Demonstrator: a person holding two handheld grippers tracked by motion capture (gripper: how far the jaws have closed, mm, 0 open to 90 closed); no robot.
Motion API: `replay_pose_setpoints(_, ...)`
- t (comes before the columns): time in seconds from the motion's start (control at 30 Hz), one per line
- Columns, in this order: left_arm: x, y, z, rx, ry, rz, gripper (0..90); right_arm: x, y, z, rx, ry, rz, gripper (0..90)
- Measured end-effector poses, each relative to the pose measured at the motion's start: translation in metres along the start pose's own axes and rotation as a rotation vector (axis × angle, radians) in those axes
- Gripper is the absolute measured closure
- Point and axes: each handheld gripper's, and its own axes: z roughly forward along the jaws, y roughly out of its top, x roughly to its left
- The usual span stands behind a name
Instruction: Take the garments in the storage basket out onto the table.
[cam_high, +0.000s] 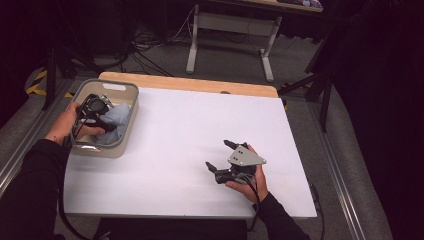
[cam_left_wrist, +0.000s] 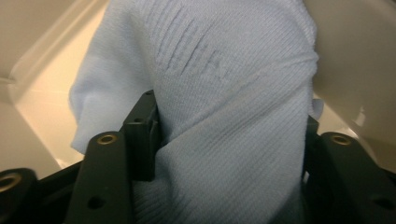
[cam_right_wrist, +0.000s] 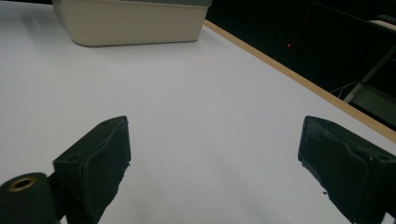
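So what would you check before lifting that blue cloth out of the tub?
1. Light blue knitted cloth between the left hand-held gripper jaws: ok.
2. Pads pressing on the cloth from both sides: ok, the fabric bunches between them.
3. Whole cloth gathered: cannot tell, some lies outside the jaws.
4. Beige tub steady on the table: ok.
5. Right hand-held gripper open and away from the tub: ok.

Your cloth (cam_left_wrist: 224, 116) is a pale blue ribbed knit, bunched and folded on itself. It lies inside the beige bin (cam_high: 126, 89) at the table's far left corner, its folds squeezed between the left gripper (cam_high: 111, 126) pads.
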Motion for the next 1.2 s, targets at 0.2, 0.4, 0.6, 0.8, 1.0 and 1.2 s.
replay_pose_setpoints(0.2,0.004,-0.009,-0.01,-0.07,0.016,-0.025,48.5,-0.001,0.001,-0.001,-0.002,-0.006,0.002,10.4)
replay_pose_setpoints(0.4,0.005,-0.018,-0.02,-0.142,0.038,-0.059,49.6,-0.003,0.001,-0.003,-0.011,-0.02,0.003,10.6)
replay_pose_setpoints(0.6,0.006,-0.024,-0.028,-0.211,0.053,-0.084,50.1,-0.003,0.002,-0.004,-0.02,-0.031,0.003,10.7)
replay_pose_setpoints(0.8,0.004,-0.027,-0.037,-0.277,0.071,-0.107,50.1,-0.004,0.002,-0.005,-0.025,-0.038,0.007,11.0)
replay_pose_setpoints(1.0,0.002,-0.031,-0.048,-0.335,0.103,-0.117,50.3,-0.005,0.003,-0.006,-0.026,-0.04,0.006,11.1)
replay_pose_setpoints(1.2,0.001,-0.032,-0.059,-0.386,0.122,-0.127,50.4,-0.005,0.003,-0.006,-0.027,-0.042,0.009,11.0)
